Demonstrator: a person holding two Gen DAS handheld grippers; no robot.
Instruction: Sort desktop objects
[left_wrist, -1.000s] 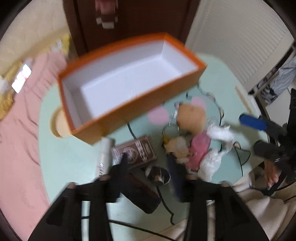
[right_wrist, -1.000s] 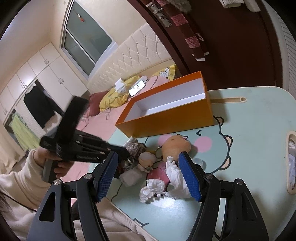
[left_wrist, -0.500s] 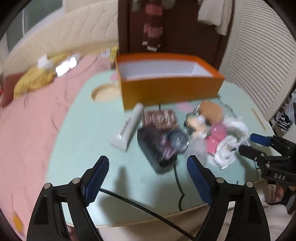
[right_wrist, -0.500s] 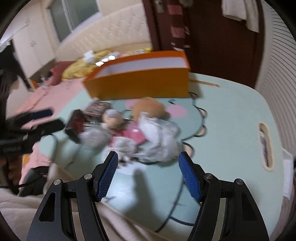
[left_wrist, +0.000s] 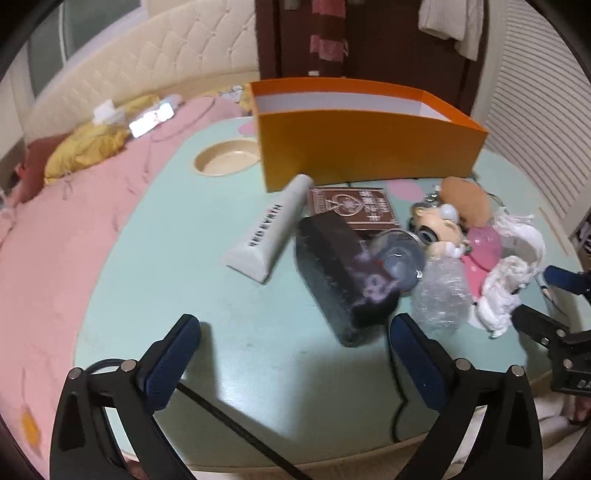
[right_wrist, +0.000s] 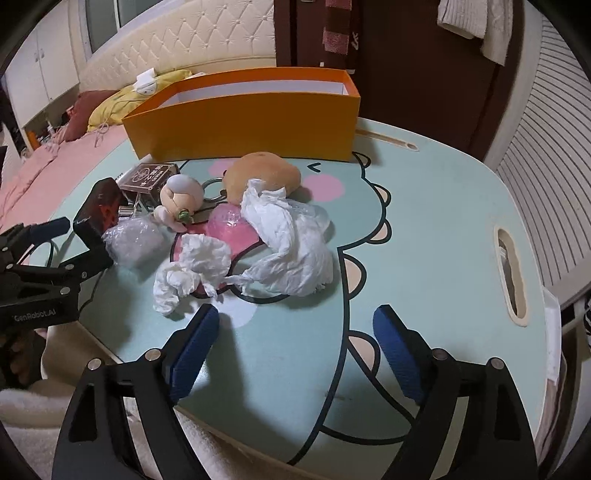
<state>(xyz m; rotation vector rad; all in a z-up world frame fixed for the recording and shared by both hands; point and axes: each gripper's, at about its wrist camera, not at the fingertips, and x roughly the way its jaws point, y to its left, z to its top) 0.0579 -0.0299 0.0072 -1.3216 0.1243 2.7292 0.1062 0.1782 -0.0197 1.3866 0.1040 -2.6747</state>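
Desktop clutter: one orange box (right_wrist: 243, 122) at twelve o'clock, two crumpled tissues (right_wrist: 288, 243), one white tube (left_wrist: 267, 229), one black case (left_wrist: 340, 277). Left gripper (left_wrist: 295, 363) and right gripper (right_wrist: 291, 350) are both spreading their fingers, nothing between them.

A pink bedspread (left_wrist: 55, 229) lies left of the table, with a yellow pillow (left_wrist: 86, 149) and tufted headboard (left_wrist: 147, 62)

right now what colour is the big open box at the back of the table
Orange outside, white inside. The box shows best in the right wrist view.
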